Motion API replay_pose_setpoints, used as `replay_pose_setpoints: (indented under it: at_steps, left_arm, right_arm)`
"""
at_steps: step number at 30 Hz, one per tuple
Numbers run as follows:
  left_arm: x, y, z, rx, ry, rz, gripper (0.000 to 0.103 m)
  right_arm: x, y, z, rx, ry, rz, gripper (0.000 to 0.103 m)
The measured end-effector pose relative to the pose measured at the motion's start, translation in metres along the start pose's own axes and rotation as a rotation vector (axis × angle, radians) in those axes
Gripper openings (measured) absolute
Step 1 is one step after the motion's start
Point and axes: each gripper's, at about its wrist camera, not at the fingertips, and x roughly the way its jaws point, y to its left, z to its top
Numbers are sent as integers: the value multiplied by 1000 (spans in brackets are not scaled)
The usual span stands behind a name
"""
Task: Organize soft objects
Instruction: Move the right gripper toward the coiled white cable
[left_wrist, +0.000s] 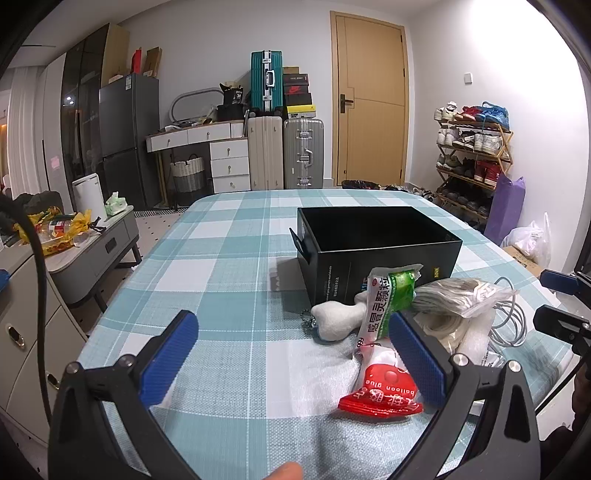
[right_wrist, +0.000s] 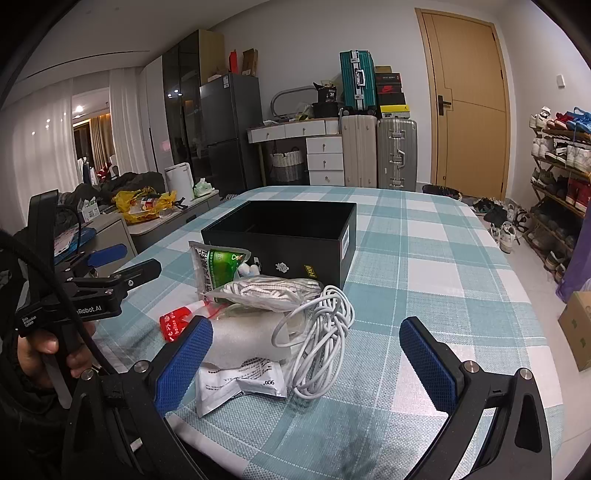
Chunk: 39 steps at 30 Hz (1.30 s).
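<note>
A pile of soft items lies on the checked tablecloth in front of an open black box (left_wrist: 373, 240) (right_wrist: 284, 236). It holds a white plush bone (left_wrist: 338, 319), a green-and-white sachet (left_wrist: 391, 299) (right_wrist: 218, 266), a red balloon-glue pack (left_wrist: 384, 391) (right_wrist: 173, 323), a bag of white cloth (left_wrist: 458, 297) (right_wrist: 266, 290), a foam wrap (right_wrist: 247, 341), a white sachet (right_wrist: 240, 384) and a coiled white cable (right_wrist: 321, 332). My left gripper (left_wrist: 293, 358) is open, left of the pile. My right gripper (right_wrist: 306, 362) is open over the cable.
The table (left_wrist: 221, 258) has bare cloth left of the box and at the far end. Beyond stand suitcases (left_wrist: 284, 151), a desk with drawers (left_wrist: 221, 147), a shoe rack (left_wrist: 472, 155) and a low side cabinet (left_wrist: 92, 251).
</note>
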Motion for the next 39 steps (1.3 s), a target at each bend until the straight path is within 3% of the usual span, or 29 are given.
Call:
replay_pose_setpoints:
  at_steps: [27,39]
  left_arm:
    - [11,4,9,-20,41,-43,103]
    - [21,-2,13,33,61,-53,103]
  right_arm:
    - [9,-1,14,-21,34,-21,103]
    - [14,-13,14,-14,52,-29,103]
